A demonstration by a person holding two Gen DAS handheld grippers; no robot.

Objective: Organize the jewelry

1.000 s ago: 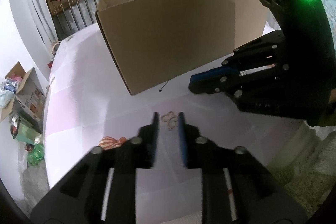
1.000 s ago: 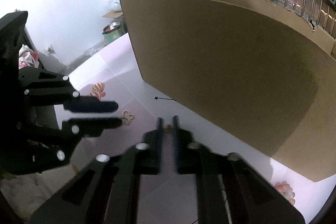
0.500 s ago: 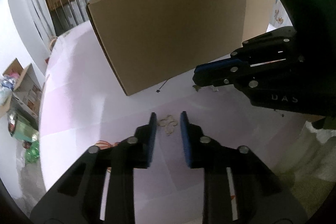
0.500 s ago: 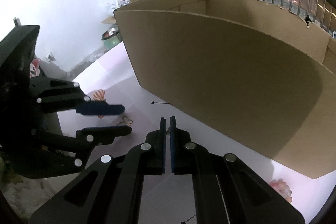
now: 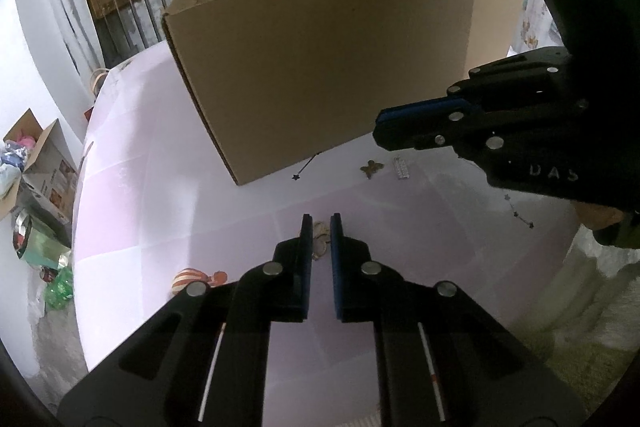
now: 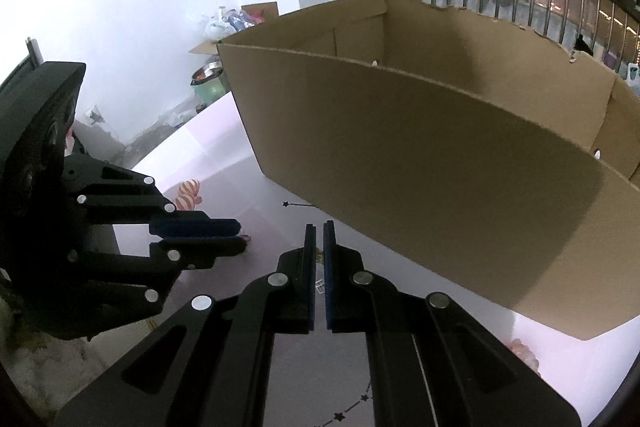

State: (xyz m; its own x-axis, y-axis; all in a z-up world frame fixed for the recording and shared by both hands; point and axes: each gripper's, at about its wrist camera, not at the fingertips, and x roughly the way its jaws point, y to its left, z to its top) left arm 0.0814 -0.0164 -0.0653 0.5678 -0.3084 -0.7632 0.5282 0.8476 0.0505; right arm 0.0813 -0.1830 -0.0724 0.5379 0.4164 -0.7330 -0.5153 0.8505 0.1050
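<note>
Left wrist view. We are looking along the left gripper [image 5: 319, 227], its blue-padded jaws drawn narrow around a small pale butterfly-shaped ornament [image 5: 319, 241] lying on the glossy pale pink table [image 5: 160, 195]; whether the pads are actually touching it we cannot tell. We are seeing the large open brown cardboard box [image 5: 320, 67] standing toward the far edge of the table. A thin black star-tipped pin [image 5: 306, 167] is lying just at the box's near bottom edge. Beside it, toward the right edge, a small bronze butterfly charm [image 5: 372, 169] and a short silvery clip [image 5: 401, 169] are resting on the table, near each other. A dark chain of little stars [image 5: 519, 213] is trailing by the right edge. An orange-and-white striped hair accessory [image 5: 192, 277] is sitting toward the left edge. The right gripper [image 5: 384, 131] is hanging above the charms, its jaws nearly together.

Right wrist view. We are viewing the right gripper [image 6: 319, 227] with only a slim gap between its pads; we cannot tell whether anything is gripped. The left gripper [image 6: 240, 235] is reaching in from the left, low over the table [image 6: 224, 155], jaws narrow. The box [image 6: 440, 179] is filling the right side, the star pin [image 6: 298, 205] at its base, the striped accessory [image 6: 188, 193] behind the left gripper, and the star chain [image 6: 352, 407] along the near edge.
</note>
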